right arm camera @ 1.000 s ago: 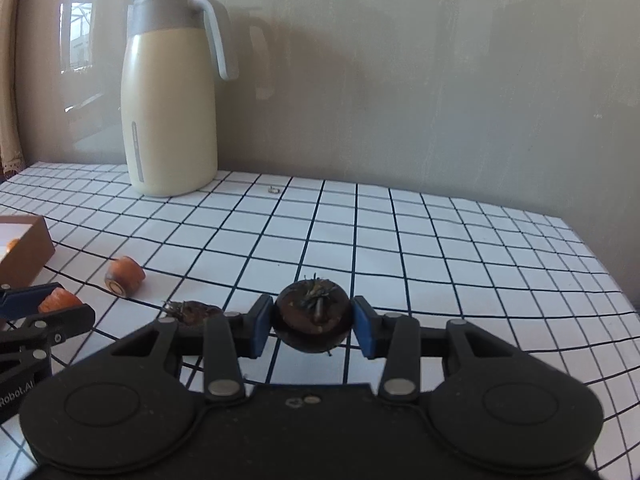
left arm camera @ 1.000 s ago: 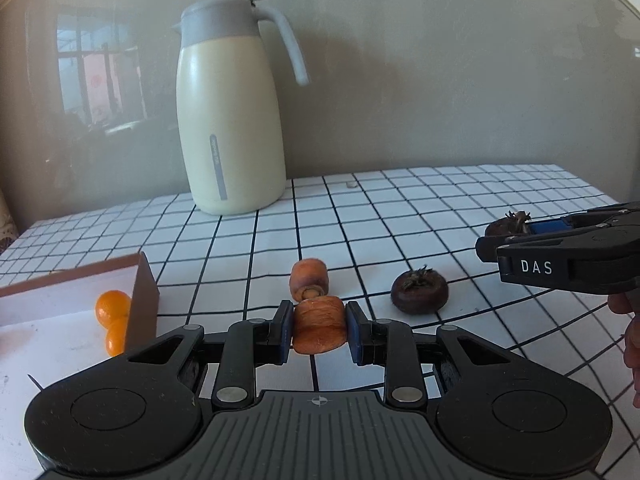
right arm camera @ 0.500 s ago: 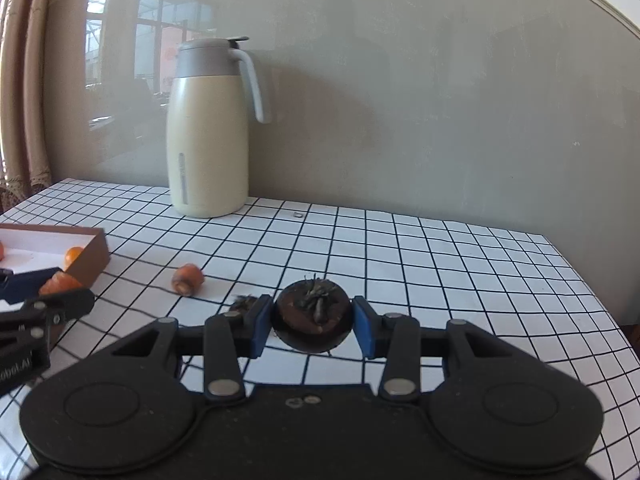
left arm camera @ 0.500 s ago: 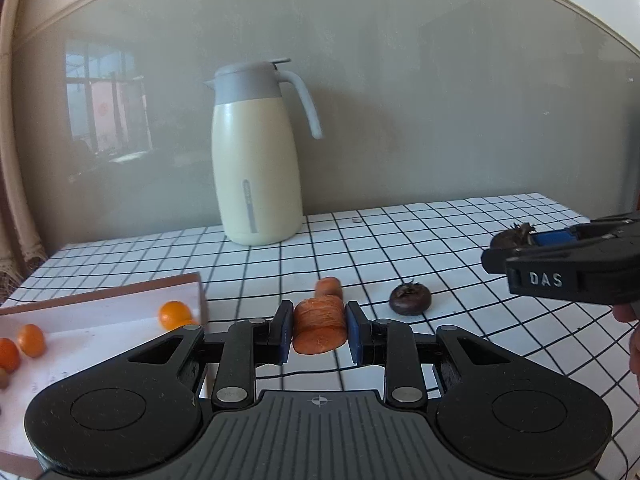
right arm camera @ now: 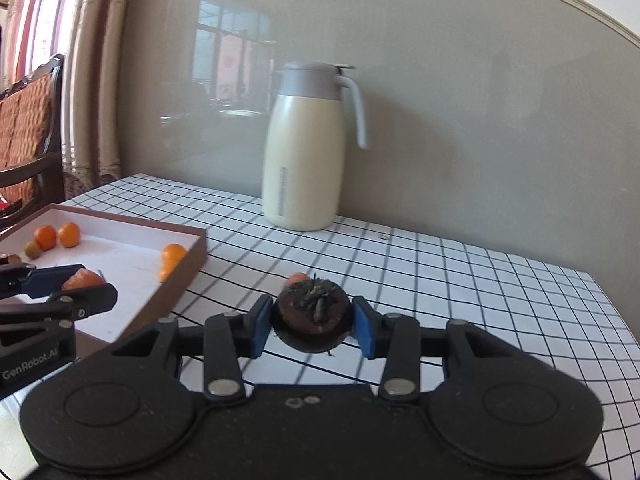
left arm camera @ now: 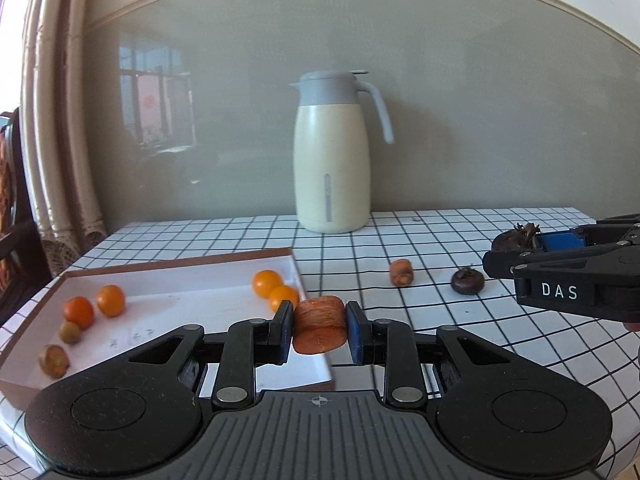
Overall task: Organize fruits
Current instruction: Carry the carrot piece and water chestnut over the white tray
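Note:
My left gripper (left arm camera: 319,330) is shut on an orange carrot piece (left arm camera: 320,325), held in the air over the right edge of the white tray (left arm camera: 168,296). My right gripper (right arm camera: 312,322) is shut on a dark brown fruit (right arm camera: 310,316) and hangs above the checked table. The right gripper also shows in the left wrist view (left arm camera: 520,246). A second carrot piece (left arm camera: 401,271) and a second dark fruit (left arm camera: 467,281) lie on the table. The tray holds several small orange fruits (left arm camera: 267,282).
A cream thermos jug (left arm camera: 332,160) with a grey lid stands at the back by the wall. The tray has a brown rim (right arm camera: 188,264) and lies at the table's left. A wooden chair (right arm camera: 28,120) stands beyond the left edge.
Both grippers have risen and pulled back from the table, each still holding its item. The left one has shifted left, so the tray and its fruits have come into view.

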The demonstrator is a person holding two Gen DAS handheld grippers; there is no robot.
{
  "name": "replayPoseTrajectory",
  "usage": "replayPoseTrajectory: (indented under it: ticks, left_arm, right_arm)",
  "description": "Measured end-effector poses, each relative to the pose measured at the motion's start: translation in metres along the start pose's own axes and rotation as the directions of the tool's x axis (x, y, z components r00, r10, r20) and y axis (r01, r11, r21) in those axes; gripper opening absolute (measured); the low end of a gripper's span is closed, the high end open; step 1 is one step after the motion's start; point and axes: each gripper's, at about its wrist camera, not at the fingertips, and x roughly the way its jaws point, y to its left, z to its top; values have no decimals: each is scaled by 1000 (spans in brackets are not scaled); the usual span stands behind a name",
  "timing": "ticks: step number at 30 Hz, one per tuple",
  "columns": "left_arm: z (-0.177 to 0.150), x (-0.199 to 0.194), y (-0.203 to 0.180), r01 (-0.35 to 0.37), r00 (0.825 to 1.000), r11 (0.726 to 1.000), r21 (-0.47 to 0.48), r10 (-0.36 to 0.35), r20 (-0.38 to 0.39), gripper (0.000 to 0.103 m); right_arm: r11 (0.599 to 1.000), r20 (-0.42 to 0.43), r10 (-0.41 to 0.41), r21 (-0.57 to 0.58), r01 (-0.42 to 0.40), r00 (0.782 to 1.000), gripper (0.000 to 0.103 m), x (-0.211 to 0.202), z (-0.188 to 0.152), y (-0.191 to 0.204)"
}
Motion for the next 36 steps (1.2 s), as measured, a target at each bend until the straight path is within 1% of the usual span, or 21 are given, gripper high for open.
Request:
replayPoseTrajectory:
  ticks: [8, 19, 36]
  left_arm:
    - [-6, -8, 25, -57, 998, 998, -20, 57, 4, 28]
    - [-10, -16, 51, -105, 994, 994, -40, 106, 18, 28]
    - [-14, -23, 104, -184, 982, 978, -93, 187, 17, 28]
  right_arm:
    - [997, 31, 67, -34, -66, 997, 34, -4, 8, 27]
    - [989, 62, 137, -65, -133, 989, 34, -6, 18, 55]
    - [975, 70, 204, -109, -196, 977, 34, 4, 27, 98]
